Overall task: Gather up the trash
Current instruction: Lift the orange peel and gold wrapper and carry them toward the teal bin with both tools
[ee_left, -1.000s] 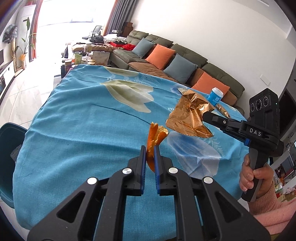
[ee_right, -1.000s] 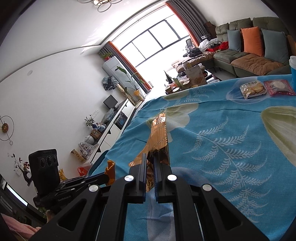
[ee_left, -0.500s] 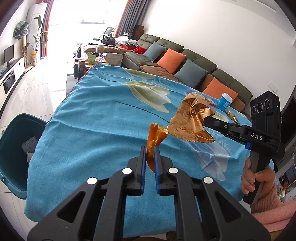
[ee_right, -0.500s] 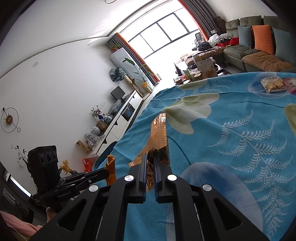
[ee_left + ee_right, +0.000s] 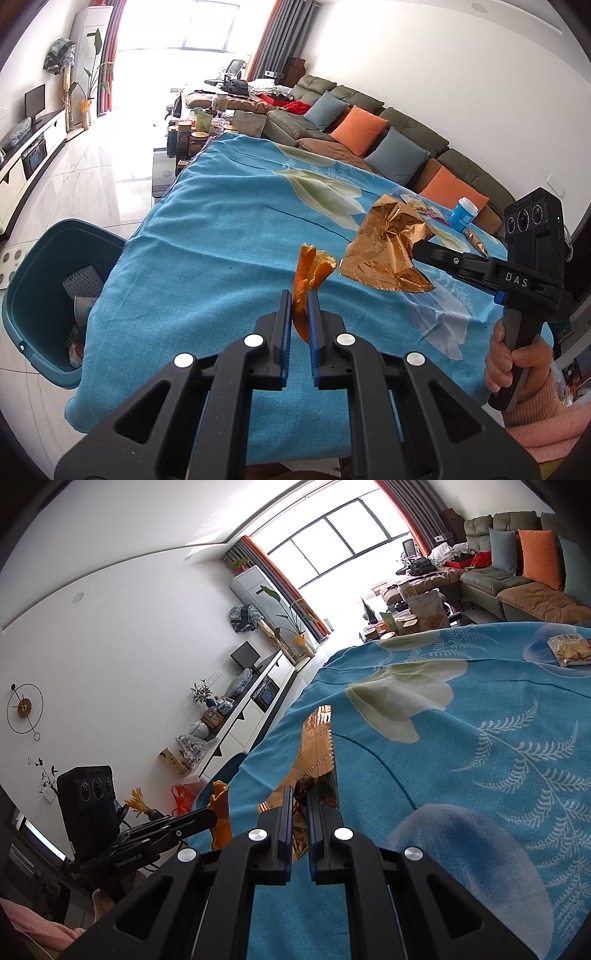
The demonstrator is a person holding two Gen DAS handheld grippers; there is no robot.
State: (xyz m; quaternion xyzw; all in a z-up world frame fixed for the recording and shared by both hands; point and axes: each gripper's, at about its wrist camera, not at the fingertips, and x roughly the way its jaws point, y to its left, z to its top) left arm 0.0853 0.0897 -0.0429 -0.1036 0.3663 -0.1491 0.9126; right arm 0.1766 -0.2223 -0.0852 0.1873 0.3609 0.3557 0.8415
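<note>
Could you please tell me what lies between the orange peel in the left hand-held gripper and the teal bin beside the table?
In the left wrist view, only bare blue tablecloth lies between the orange peel and the teal bin.

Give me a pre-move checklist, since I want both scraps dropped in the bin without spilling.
1. Left gripper shut on the peel: ok.
2. Right gripper shut on the wrapper: ok.
3. Bin open and in view past the table's left edge: ok.
4. Room left in the bin: ok, trash lies low inside.
5. Scraps already over the bin: not ok, both hang above the cloth.
6. Wrapper clear of the cloth: cannot tell.
</note>
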